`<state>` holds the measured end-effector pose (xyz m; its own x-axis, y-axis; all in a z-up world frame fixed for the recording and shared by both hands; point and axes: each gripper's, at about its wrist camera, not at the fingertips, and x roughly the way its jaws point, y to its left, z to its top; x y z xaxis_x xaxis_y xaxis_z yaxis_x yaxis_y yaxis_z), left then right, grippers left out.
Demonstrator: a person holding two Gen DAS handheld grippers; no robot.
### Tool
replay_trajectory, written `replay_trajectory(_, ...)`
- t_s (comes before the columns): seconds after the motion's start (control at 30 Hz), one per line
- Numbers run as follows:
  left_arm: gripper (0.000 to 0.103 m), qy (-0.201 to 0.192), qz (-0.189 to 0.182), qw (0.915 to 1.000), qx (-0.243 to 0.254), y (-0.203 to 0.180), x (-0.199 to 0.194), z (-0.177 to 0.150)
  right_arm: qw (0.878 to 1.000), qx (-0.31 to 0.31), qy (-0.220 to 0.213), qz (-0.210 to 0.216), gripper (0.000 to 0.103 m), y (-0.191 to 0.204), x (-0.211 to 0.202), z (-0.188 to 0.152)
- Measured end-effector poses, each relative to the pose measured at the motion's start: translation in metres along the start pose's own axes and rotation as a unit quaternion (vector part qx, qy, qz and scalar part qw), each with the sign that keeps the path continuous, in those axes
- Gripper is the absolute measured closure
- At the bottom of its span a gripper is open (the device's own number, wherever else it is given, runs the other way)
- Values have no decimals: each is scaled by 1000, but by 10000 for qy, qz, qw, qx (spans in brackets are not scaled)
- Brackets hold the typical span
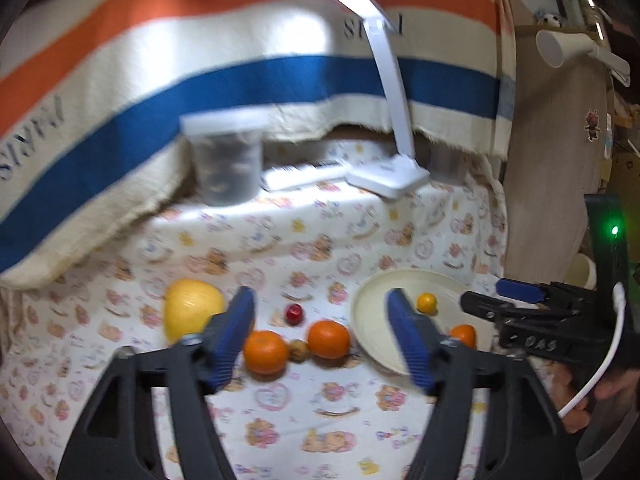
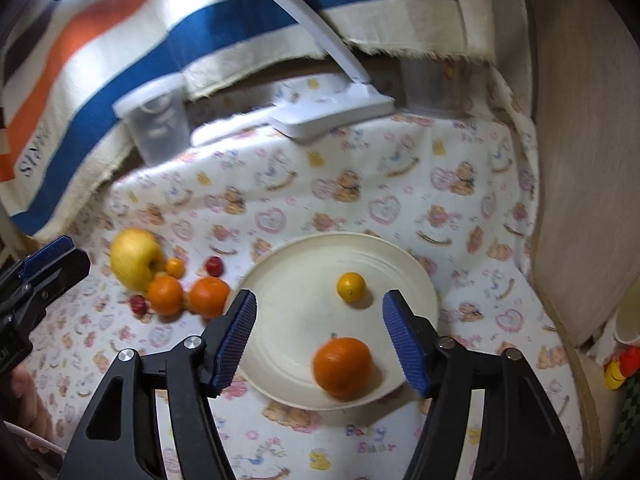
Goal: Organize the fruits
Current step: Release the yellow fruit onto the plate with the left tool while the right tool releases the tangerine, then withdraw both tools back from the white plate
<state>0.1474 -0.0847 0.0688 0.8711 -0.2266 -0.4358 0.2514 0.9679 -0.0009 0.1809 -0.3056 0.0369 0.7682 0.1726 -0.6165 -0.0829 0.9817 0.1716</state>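
Nearest to the right wrist camera, the right tool [image 2: 320, 336] stands open above the white plate [image 2: 280, 264], and nothing is between its blue pads. One orange [image 2: 342, 365] lies on the plate just under this tool, not touched by the pads, and a small yellow citrus [image 2: 351, 287] lies further back on the same plate. The left tool [image 1: 320, 332] is also open and holds nothing. Beyond its fingers, on the desk [image 1: 320, 240] with the bear-pattern cloth, two oranges [image 1: 265, 351] lie side by side to the left of the plate, with a small brownish fruit [image 1: 299, 350] between them. A small red fruit [image 1: 293, 313] lies just behind them, and a big yellow fruit [image 1: 192, 312] lies further left. At the back stand a clear container [image 1: 224, 160] and a white desk lamp [image 1: 388, 178].
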Motion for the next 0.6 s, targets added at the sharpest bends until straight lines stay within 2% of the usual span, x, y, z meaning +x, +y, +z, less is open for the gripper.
replay_trajectory(0.1, 6, -307, 251, 9992, 94, 7, -14, -9, 9998, -12, -168, 59, 35, 3, -6, 1)
replay_trajectory(0.17, 3, -483, 441, 9978, 95, 12, -19, -16, 9995, -11, -300, 70, 34, 4, -9, 0)
replay_trajectory(0.27, 2, -537, 496, 9973, 15, 18, -20, -18, 9991, 29, -411, 111, 24, 4, -12, 0)
replay_trajectory(0.33, 1, -603, 458, 9971, -24, 19, -21, -19, 9990, 58, -437, 89, 22, 4, -12, -1)
replay_trajectory(0.47, 1, -588, 461, 9972, -24, 23, -22, -21, 9991, 27, -409, 60, 22, 6, -9, -1)
replay_trajectory(0.6, 1, -495, 411, 9976, -257, 34, -23, -22, 9992, -14, -394, 8, 22, 7, -7, -3)
